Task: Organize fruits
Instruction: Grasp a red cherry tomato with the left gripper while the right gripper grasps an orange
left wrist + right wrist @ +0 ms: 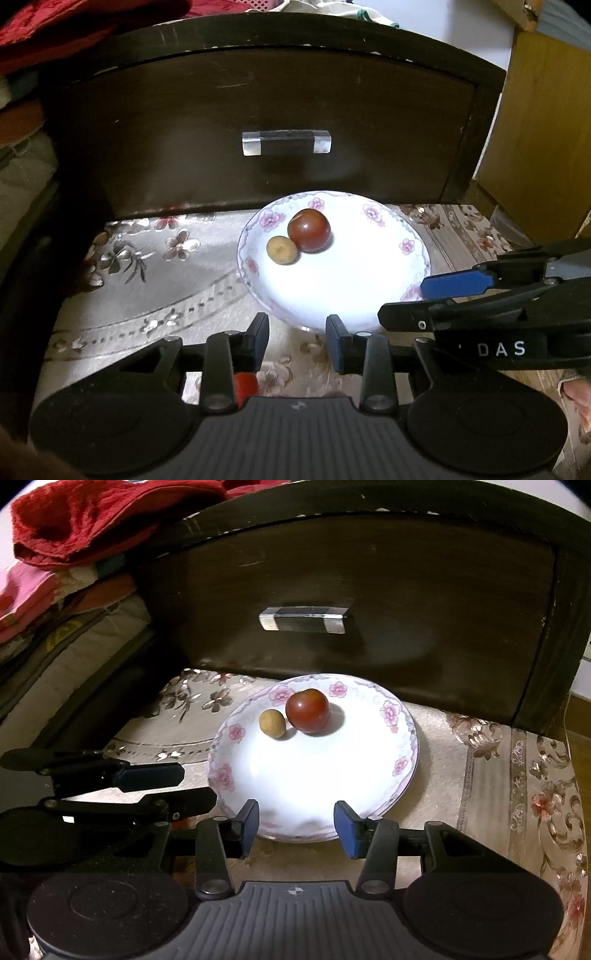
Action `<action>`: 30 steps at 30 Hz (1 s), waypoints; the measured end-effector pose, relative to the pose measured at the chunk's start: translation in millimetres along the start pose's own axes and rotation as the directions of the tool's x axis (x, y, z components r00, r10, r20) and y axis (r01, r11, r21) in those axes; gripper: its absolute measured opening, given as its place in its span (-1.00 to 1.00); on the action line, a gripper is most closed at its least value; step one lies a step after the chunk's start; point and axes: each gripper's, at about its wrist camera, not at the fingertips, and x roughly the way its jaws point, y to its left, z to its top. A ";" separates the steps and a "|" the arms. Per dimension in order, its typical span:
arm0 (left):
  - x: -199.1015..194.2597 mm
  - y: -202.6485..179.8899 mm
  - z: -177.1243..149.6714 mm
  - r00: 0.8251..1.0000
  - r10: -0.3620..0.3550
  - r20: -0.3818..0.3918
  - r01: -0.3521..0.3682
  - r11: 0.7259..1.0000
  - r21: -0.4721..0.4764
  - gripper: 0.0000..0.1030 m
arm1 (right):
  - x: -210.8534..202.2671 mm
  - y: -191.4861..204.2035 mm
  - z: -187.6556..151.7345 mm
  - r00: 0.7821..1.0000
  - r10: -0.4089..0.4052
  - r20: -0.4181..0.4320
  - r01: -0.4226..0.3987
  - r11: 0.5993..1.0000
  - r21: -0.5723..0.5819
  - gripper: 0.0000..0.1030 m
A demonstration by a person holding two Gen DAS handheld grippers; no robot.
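A white plate [332,291] [314,779] with pink flowers on its rim stands on the cloth-covered table. A dark red round fruit [308,230] [307,710] lies on its far side, and a small tan fruit [281,250] [272,723] touches it on the left. My left gripper [297,341] [177,788] hovers at the plate's near left rim, its jaws apart with nothing between them. At the plate's near rim my right gripper [298,829] [424,301] stands open and empty. A small red thing [245,384] shows under the left finger; I cannot tell what it is.
A dark wooden drawer front with a clear handle [286,142] [304,619] rises right behind the plate. A flowered tablecloth [147,277] [498,775] covers the table. Red cloth [92,517] and folded bedding lie at the left, a wooden cabinet [535,129] at the right.
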 end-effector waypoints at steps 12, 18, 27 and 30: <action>-31.4 5.7 -26.3 1.000 0.002 -0.010 -0.002 1.000 0.030 -0.21 | -15.5 24.3 -24.3 0.998 0.048 -0.046 -0.050 0.998 -0.043 -0.07; -42.8 18.0 -45.0 0.999 0.019 -0.034 -0.018 0.999 0.031 -0.19 | -17.0 38.1 -34.7 0.996 0.060 -0.073 -0.066 0.994 -0.082 -0.06; -40.3 30.0 -64.8 0.996 0.033 -0.079 -0.030 0.999 0.037 -0.18 | -11.6 54.2 -51.9 0.990 0.070 -0.124 -0.090 0.983 -0.160 -0.01; -36.5 31.4 -68.3 0.995 0.039 -0.088 -0.035 0.998 0.047 -0.18 | -7.8 58.0 -54.4 0.987 0.075 -0.139 -0.099 0.980 -0.175 -0.01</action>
